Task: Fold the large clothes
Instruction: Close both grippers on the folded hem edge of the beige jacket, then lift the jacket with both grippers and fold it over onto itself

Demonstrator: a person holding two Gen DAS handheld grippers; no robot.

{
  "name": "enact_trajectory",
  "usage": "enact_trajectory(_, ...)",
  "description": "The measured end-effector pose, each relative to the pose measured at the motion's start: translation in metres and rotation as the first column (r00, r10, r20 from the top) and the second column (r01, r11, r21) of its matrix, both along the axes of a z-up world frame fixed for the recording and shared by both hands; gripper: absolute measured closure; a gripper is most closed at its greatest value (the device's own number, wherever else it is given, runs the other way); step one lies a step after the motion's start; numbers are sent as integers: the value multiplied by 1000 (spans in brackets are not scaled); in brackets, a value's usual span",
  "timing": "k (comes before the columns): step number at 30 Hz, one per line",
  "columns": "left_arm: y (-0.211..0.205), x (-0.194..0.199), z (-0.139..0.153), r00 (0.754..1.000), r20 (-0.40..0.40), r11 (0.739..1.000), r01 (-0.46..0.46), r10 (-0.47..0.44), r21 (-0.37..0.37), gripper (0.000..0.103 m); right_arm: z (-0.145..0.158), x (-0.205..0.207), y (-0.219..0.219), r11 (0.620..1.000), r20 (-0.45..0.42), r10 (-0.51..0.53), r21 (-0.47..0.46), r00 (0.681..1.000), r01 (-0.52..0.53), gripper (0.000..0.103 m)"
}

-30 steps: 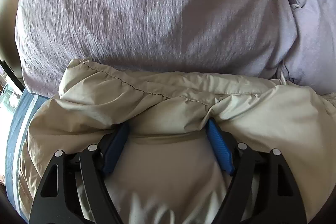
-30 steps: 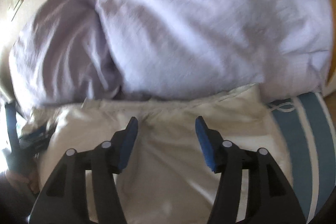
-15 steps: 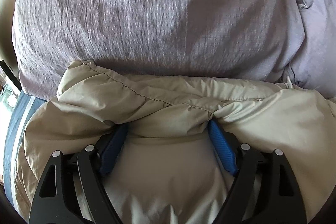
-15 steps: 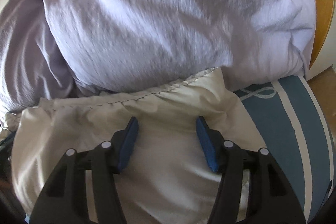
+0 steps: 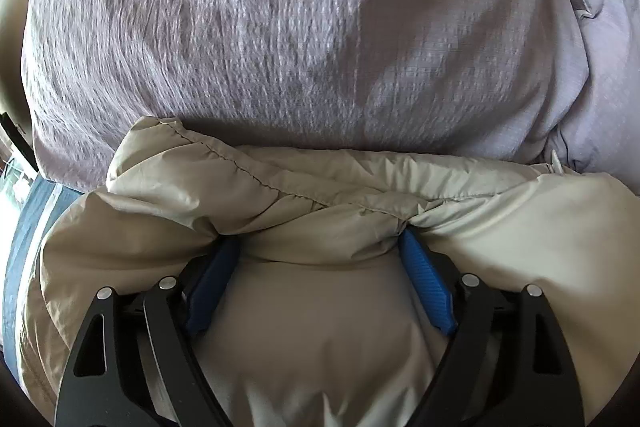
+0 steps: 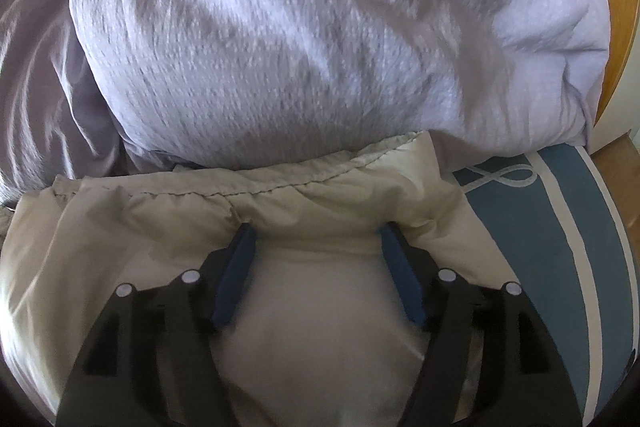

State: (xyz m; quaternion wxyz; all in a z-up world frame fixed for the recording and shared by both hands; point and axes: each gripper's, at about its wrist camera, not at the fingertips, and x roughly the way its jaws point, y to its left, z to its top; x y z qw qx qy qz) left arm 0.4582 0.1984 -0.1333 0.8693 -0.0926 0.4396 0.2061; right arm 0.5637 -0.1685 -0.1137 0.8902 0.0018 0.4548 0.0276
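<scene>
Now we are pressing both grippers into the beige puffy jacket, which is lying just in front of the lilac pillow. Our left gripper is standing wide apart with padded cloth bulging between its fingers, not pinched. Our right gripper is opening, jacket fabric between its fingers, beside the blue striped sheet.

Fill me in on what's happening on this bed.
A person is working a puffy beige jacket with two handheld grippers. The left gripper has its jaws wide, tips buried in a bunched fold near the stitched hem. The right gripper is opening, its tips also tucked under a fold, at the jacket's other end. The jacket lies against lilac pillows on a blue striped cover.
</scene>
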Motion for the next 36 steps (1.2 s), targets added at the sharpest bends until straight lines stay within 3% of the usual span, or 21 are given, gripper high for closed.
enact_trajectory(14,-11,-12,-10,1000,20,1000,-5,5,3,19,-21,4,4,1000,9,-4,-30,1000,5,25)
enact_trajectory(21,-11,-20,0,999,-37,999,-13,12,-34,19,-28,11,-1,1000,-50,-2,-27,999,1,20)
enact_trajectory(27,-1,-64,29,999,-40,998,-23,20,-58,19,-3,-7,-27,1000,-82,5,7,997,-4,19)
enact_trajectory(32,22,-120,47,995,-18,991,-103,102,-82,19,15,-36,-63,997,-98,-46,60,994,52,15)
enact_trajectory(36,42,-167,45,984,-16,977,-176,176,-118,19,9,-61,-94,987,-155,-85,121,984,104,15)
